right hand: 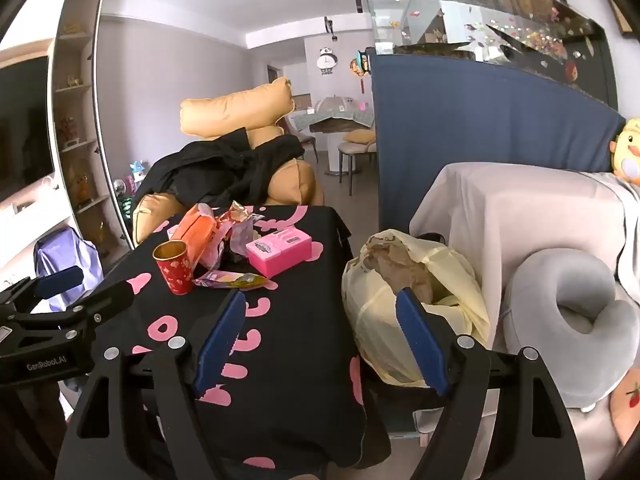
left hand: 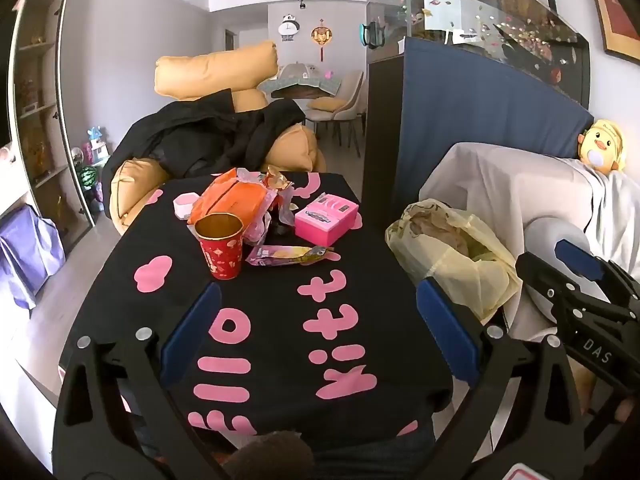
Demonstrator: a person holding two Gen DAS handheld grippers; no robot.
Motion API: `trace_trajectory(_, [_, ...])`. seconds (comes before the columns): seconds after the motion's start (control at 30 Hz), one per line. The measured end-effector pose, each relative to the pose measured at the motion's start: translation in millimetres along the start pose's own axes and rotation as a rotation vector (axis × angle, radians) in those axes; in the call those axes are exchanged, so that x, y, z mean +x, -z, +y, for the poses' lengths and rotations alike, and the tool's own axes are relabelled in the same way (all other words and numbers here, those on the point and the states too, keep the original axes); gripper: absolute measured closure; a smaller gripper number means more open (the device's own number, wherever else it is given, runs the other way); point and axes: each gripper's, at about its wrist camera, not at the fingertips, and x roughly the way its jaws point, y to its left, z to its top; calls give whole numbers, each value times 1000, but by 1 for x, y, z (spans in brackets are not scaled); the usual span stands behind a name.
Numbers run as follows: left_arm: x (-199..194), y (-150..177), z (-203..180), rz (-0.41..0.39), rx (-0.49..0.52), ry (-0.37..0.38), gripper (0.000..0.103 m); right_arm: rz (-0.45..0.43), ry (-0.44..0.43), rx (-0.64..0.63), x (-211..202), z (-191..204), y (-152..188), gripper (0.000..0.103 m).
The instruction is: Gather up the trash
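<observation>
Both grippers empty, trash piled at the bench's far edge

Left gripper (left hand: pixel 320 336) and right gripper (right hand: pixel 320 344) have fingers apart; reaching for the wrapper (left hand: pixel 292 255) may tip the cup (left hand: pixel 221 246); bag (right hand: pixel 416 304) off the right edge could sag.

Around the red paper cup (left hand: pixel 221 246) with its gold rim and pale motifs, a black tablecloth (left hand: pixel 276 320) is showing pink lettering, a bright pink box (left hand: pixel 326 220) is sitting to its right, an orange packet (left hand: pixel 230 200) behind, and a pale yellow bag (left hand: pixel 452 256) farther right.
</observation>
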Motion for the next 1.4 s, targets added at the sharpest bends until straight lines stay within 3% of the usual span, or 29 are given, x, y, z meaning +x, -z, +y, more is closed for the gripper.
trace_trajectory(0.23, [1, 0, -9, -8, 23, -2, 9, -2, -2, 7, 0, -2, 0, 29])
trace_trajectory(0.53, [12, -5, 15, 10, 12, 21, 9, -2, -5, 14, 0, -4, 0, 29])
trace_trajectory(0.6, [4, 1, 1, -3, 12, 13, 9, -2, -4, 14, 0, -4, -1, 29])
trace_trajectory(1.4, [4, -1, 0, -5, 11, 14, 9, -1, -7, 19, 0, -3, -2, 29])
